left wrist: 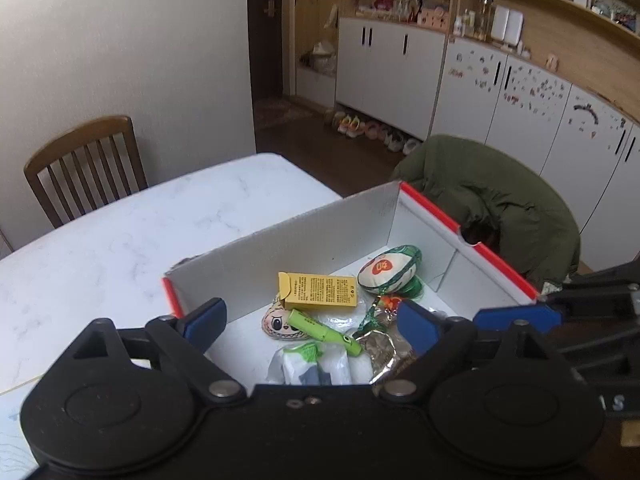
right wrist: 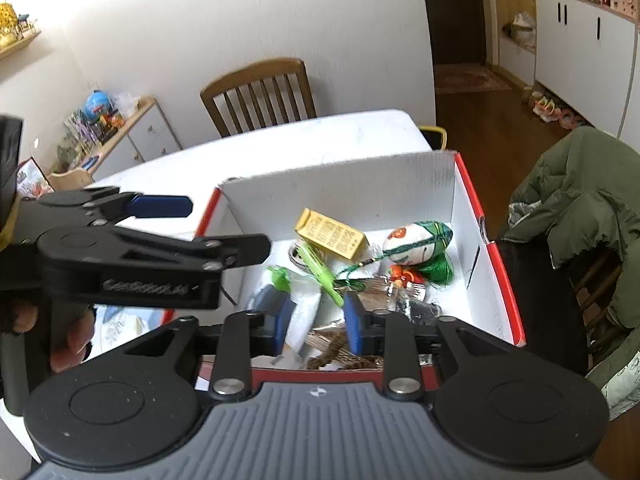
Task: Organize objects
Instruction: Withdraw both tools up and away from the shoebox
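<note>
White marble table is bare; everything is gathered in the red-edged box at its near corner. Inside, the yellow carton lies on the green tube, w/ the stuffed ball by the far wall. Left gripper is held wide open & empty above the contents. Right gripper is part-open, nothing held. Any descent is best kept vertical, clear of the box walls, so the pile isn't disturbed.

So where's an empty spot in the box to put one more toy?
The box floor is bare along its right wall, beside the green-and-white ball. The middle is crowded: yellow carton, green tube, wrappers. The white table beyond the box is bare.
</note>
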The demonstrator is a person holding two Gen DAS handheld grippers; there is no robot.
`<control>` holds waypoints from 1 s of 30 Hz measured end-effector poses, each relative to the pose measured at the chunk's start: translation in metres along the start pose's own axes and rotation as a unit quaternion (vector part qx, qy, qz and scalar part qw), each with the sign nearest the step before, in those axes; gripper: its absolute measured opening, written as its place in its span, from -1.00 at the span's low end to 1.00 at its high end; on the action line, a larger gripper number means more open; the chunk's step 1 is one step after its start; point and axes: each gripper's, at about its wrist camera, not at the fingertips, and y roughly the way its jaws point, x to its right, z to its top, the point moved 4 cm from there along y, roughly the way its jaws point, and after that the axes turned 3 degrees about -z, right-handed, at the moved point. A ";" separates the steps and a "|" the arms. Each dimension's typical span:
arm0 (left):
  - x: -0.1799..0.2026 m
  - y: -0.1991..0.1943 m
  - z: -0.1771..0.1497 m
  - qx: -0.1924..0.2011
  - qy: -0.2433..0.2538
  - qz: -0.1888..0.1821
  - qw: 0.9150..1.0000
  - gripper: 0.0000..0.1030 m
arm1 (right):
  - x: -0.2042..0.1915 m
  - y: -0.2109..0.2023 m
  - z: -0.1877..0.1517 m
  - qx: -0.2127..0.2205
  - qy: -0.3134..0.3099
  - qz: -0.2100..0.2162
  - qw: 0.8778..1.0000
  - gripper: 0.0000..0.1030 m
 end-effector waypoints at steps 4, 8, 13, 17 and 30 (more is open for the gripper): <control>-0.007 -0.024 -0.006 0.016 -0.007 -0.007 1.000 0.81 | -0.012 -0.013 -0.004 0.013 0.003 -0.001 1.000 -0.27; -0.014 -0.045 -0.014 0.030 -0.008 -0.005 1.000 0.84 | -0.022 -0.027 -0.008 0.033 0.004 -0.006 0.999 -0.09; -0.024 -0.066 -0.023 0.043 -0.012 -0.009 0.999 0.94 | -0.032 -0.038 -0.014 0.049 0.014 -0.015 0.999 0.02; -0.031 -0.079 -0.031 0.050 -0.015 -0.013 0.999 0.98 | -0.038 -0.046 -0.019 0.065 0.021 -0.019 0.998 0.05; -0.048 -0.100 -0.059 0.052 -0.035 -0.029 0.998 0.99 | -0.063 -0.076 -0.035 0.135 0.026 -0.038 0.990 0.65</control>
